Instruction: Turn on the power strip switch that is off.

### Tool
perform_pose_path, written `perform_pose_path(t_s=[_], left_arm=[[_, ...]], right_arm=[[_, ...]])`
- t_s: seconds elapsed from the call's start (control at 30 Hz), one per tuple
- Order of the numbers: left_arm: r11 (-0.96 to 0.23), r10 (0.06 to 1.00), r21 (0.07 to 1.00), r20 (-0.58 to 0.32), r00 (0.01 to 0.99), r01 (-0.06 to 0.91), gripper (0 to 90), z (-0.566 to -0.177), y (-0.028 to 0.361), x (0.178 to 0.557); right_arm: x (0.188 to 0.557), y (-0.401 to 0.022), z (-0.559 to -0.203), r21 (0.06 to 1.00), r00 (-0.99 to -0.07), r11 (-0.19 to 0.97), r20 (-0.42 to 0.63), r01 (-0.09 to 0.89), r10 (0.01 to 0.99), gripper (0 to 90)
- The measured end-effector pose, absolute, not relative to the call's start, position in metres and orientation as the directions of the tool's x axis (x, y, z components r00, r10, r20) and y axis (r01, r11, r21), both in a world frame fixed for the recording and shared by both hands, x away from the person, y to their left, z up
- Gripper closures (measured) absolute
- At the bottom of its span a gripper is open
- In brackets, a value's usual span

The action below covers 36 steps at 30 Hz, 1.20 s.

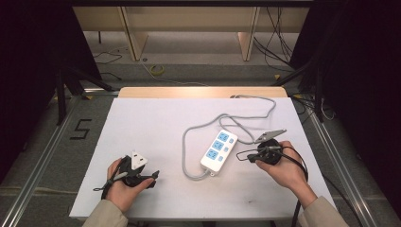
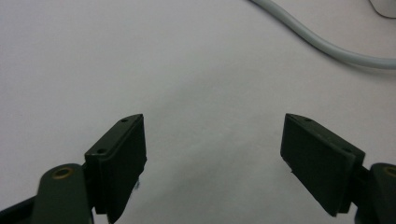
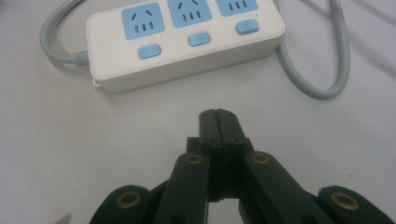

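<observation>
Two black jaws of the left gripper (image 2: 212, 163) rise close to the camera in the left gripper view, and they stand wide apart with nothing between them. Only bare white table (image 2: 140, 60) lies under them, with a bit of the grey cord (image 2: 327, 46) up at about 1 o'clock.

In the right gripper view, the jaws of the right gripper (image 3: 218, 122) are pressed together, and they hold nothing. The white power strip (image 3: 187, 42) lies on the table just ahead of them, at about 11 o'clock. This view is close enough to show its three blue sockets and the three blue buttons (image 3: 199, 39) under them.

The high view tells other things. The power strip (image 1: 219, 149) lies a little right of the table's middle, and its cord makes a big loop around it and runs off toward the far edge at 1 o'clock. The right gripper (image 1: 250, 156) sits near the strip, at its 3 o'clock side. The left gripper (image 1: 153, 177) is well apart from it, down at 8 o'clock.

Nothing is held yet, so the work looks like it is just starting. The closed right gripper points at the strip, so it may be getting ready to push a button. For that, its tip must come down right on one small button, softly, so the strip does not slide.
</observation>
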<state>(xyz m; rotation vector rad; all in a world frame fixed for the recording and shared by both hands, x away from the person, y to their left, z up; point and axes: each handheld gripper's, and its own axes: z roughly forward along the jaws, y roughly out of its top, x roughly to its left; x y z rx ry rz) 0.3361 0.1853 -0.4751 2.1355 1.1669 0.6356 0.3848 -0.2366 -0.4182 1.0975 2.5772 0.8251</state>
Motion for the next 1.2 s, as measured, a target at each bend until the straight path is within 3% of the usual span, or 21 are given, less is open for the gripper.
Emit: perform_pose_path(t_s=[1.2], left_arm=[[-0.421, 0.861, 0.710, 0.115, 0.496, 0.565, 22.2, -0.475, 0.184, 0.336]], right_arm=[[0.401, -0.224, -0.416, 0.554, -0.699, 0.572, 0.026, 0.605, 0.715, 90.0]])
